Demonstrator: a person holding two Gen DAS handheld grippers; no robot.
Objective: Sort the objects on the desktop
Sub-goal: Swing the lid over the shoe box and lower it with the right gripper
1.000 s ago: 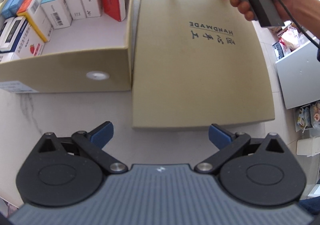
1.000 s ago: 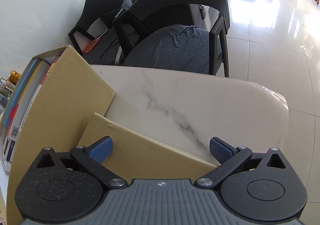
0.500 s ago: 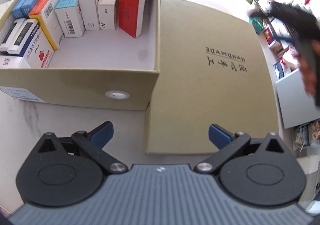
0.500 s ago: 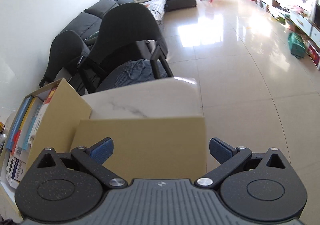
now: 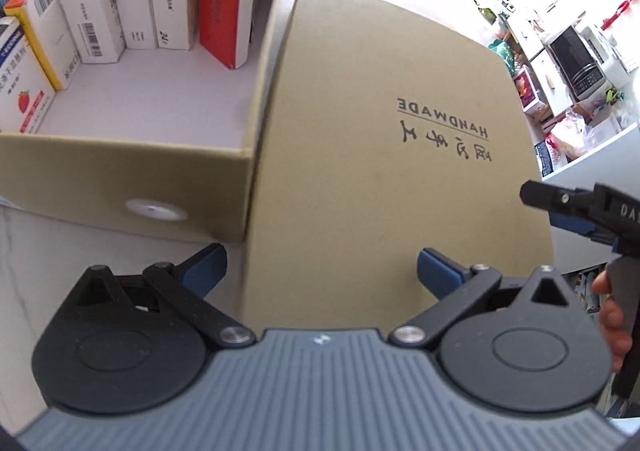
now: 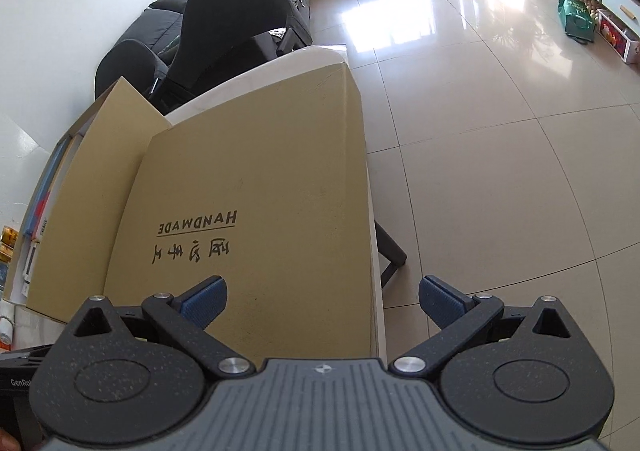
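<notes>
Cardboard lid printed "HANDWADE" lies flat on the white marble table, its long edge touching the open cardboard box where small cartons stand in a row along the far wall. Half a second ago the right gripper was looking over the lid's far end from higher up; it has since come round to the lid's outer side, and the left-wrist view now shows it at the right edge with a hand on its handle. The left gripper has closed in on the near end, its jaws spread wide and holding nothing; the right jaws are likewise released and empty. With one tool at each side of the lid, the sorting appears finished and the next step is probably to lift the lid and cap the box. A black chair stands beyond the table.
</notes>
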